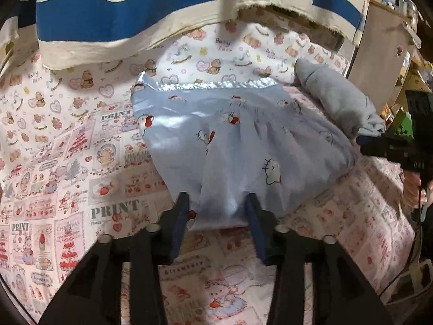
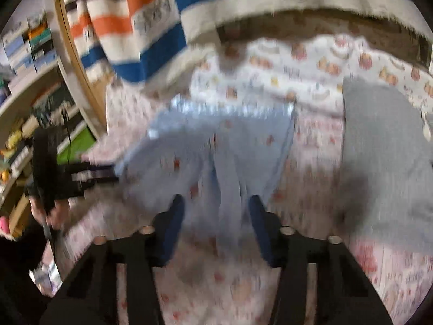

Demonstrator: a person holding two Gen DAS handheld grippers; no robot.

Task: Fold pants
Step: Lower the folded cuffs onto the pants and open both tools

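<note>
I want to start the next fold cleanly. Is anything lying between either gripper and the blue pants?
Nothing visible does. The left gripper has the blue pants hem right between its open fingers, and the right gripper likewise reaches the cloth directly. The grey garment lies off to the side.

Striped blanket (image 1: 130, 21) hanging above printed bedsheet (image 1: 67, 146); grey folded garment (image 1: 333, 100) right; shelves (image 2: 24, 103) beyond.

Both wrist cameras are looking down along their fingers from close above the bed, sharing the blue pants (image 1: 238, 140) (image 2: 216, 149).
</note>
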